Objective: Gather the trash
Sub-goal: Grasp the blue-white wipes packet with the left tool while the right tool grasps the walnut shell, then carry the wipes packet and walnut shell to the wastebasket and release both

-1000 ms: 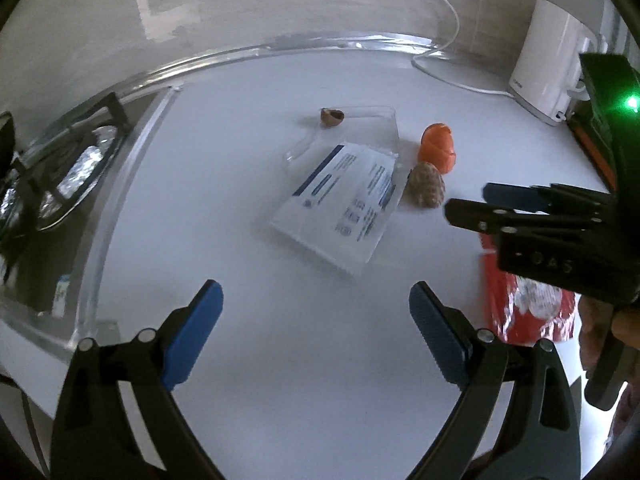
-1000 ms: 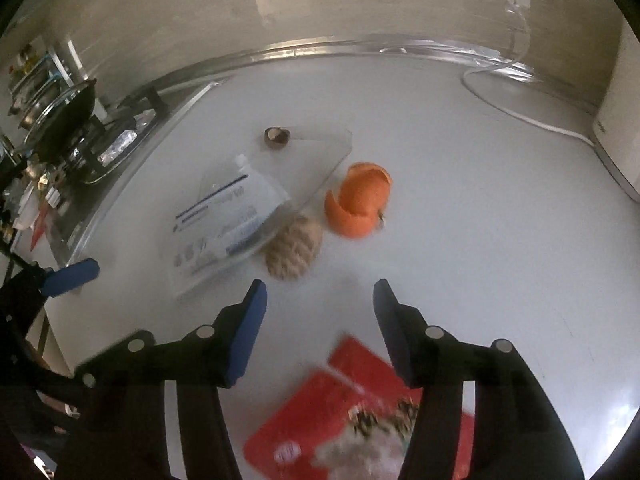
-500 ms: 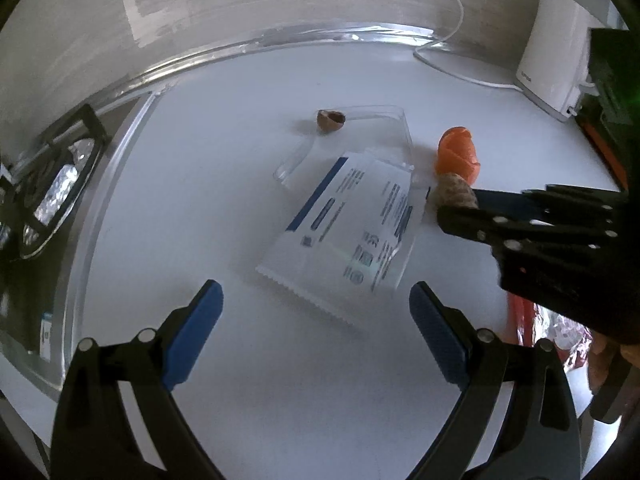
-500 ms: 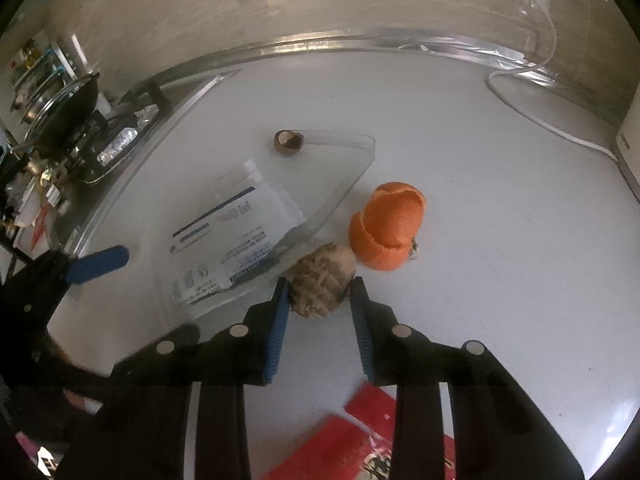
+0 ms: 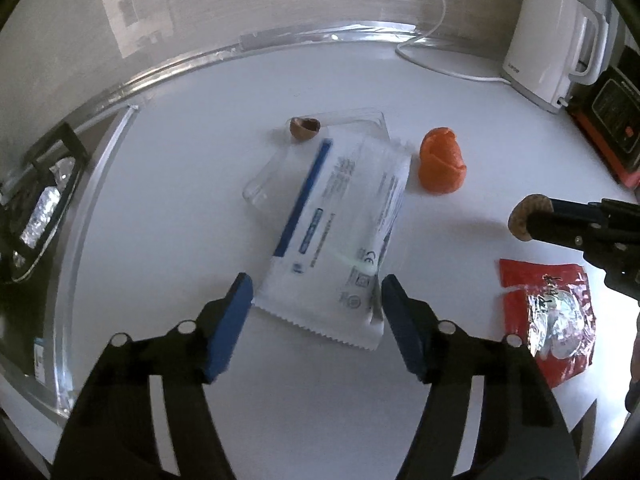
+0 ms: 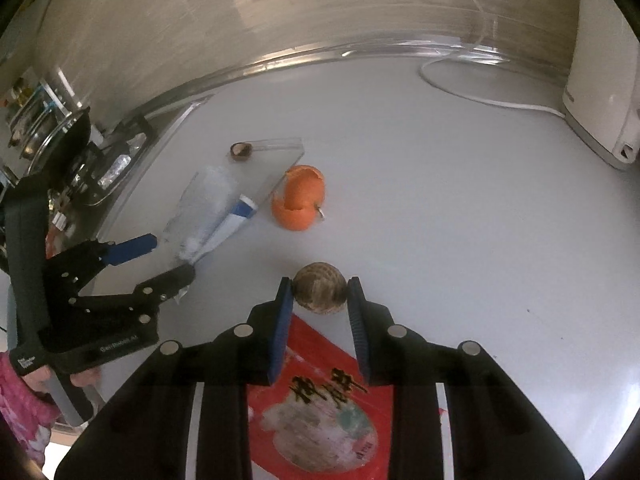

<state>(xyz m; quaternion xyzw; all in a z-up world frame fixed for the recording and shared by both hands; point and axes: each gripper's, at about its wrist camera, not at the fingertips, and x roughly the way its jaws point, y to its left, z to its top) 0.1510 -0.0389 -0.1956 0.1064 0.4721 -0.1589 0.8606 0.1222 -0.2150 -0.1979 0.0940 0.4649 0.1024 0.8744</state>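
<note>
Worktop: a white countertop [image 5: 160, 208] is seen, matte and evenly lit, with scattered litter near its middle.
Back wall: a grey, streaked wall is seen behind the worktop, with a clear sealing strip [image 5: 280, 38] along the joint.
Hob: a black gas hob [image 5: 36, 200] with foil under its grate is set into the worktop at the left edge.
Kettle: a white electric kettle [image 5: 552, 36] is stood at the far right, and its white cable [image 5: 436, 16] is looped along the wall.
Dark appliance: a black and orange device [image 5: 612, 120] is seen at the right edge, beside the kettle.
White wrapper: a white packet with a blue stripe [image 5: 340, 232] is laid partly on a clear plastic tray [image 5: 360, 118]; its near end is between the left gripper's pads.
Left gripper [image 5: 316, 320]: its jaws have just been closing around the wrapper's near end; whether the pads press on it cannot be told.
Right gripper [image 6: 320, 292]: its jaws are clenched on a round brown nut shell [image 6: 320, 288], which is held clear of the worktop.
Orange peel [image 5: 442, 166]: it is stood just to the right of the wrapper, apart from it.
Small shell: 1 brown shell half [image 5: 305, 128] is laid at the tray's far corner.
Red wrapper: a red foil packet [image 5: 548, 308] is laid flat at the near right, under the right gripper.
Person: a hand [image 6: 84, 378] and a pink patterned sleeve [image 6: 20, 404] are seen behind the left gripper's handle.
</note>
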